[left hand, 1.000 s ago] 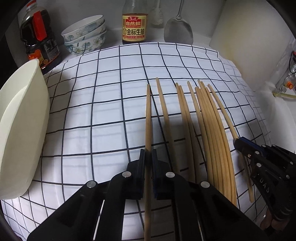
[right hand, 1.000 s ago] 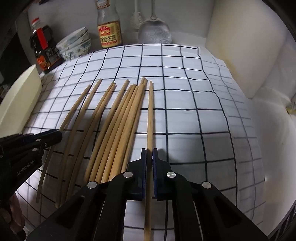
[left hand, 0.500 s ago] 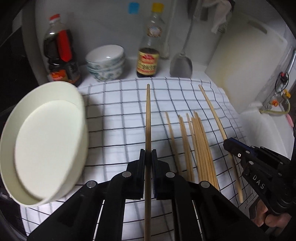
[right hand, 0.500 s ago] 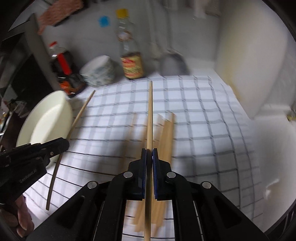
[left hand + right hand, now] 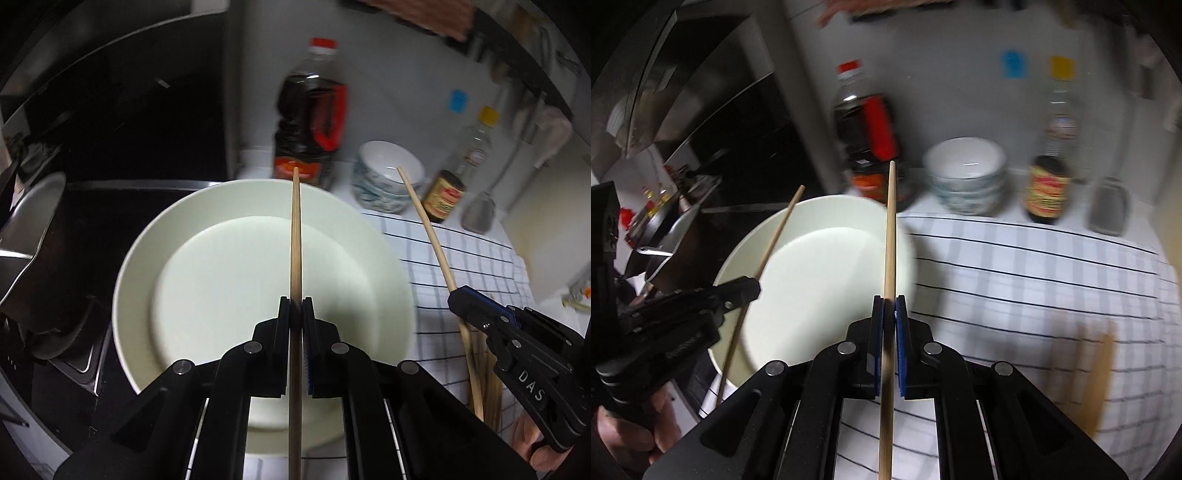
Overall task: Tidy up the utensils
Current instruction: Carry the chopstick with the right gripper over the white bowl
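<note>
- Left gripper (image 5: pixel 296 301): jaws clamping one chopstick (image 5: pixel 296 236), hanging over the white plate (image 5: pixel 147 258).
- Right gripper (image 5: pixel 889 301): jaws gripping a second chopstick (image 5: pixel 890 229) at the plate's rim.
- Remaining chopsticks (image 5: pixel 1097 373), blurred, probably lying on the checked cloth (image 5: pixel 1034 280).
- Next: lowering both, releasing onto plate.

right gripper (image 5: pixel 889 301) clamping chopstick (image 5: pixel 889 229), white plate (image 5: pixel 746 251)

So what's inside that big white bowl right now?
Nothing that shows: the white bowl has a bare inside. The left claw holds a chopstick above it. The claw's body covers the near rim, so that part stays unseen.
</note>
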Demonstrator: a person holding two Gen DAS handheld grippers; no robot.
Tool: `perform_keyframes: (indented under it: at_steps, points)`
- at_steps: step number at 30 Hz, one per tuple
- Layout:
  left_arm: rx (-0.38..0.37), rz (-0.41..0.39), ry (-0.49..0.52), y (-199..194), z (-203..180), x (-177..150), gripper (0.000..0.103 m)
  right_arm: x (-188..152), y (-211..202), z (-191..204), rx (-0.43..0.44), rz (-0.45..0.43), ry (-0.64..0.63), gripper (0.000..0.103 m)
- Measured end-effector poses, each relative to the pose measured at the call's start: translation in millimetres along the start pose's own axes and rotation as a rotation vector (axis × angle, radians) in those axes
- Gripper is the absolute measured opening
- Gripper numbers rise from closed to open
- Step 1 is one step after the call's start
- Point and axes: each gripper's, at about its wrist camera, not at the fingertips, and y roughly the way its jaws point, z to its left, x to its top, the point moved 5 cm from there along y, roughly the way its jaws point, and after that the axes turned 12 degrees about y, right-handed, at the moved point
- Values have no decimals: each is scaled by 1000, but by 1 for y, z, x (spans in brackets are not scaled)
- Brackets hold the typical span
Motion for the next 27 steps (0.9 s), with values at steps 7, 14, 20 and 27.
perform_keyframes:
  at_steps: [7, 14, 20, 27]
  points:
    - [18, 57, -42, 36, 44, -5, 7, 5, 58, 40, 18, 104, 5, 6]
    - [10, 115, -42, 73, 52, -12, 7, -2, 101, 43, -27, 199, 36, 6]
    - [6, 151, -39, 88, 58, -19, 7, -9, 124, 36, -65, 251, 51, 6]
    - [-2, 186, -49, 100, 62, -23, 8, -13, 136, 31, -96, 282, 53, 6]
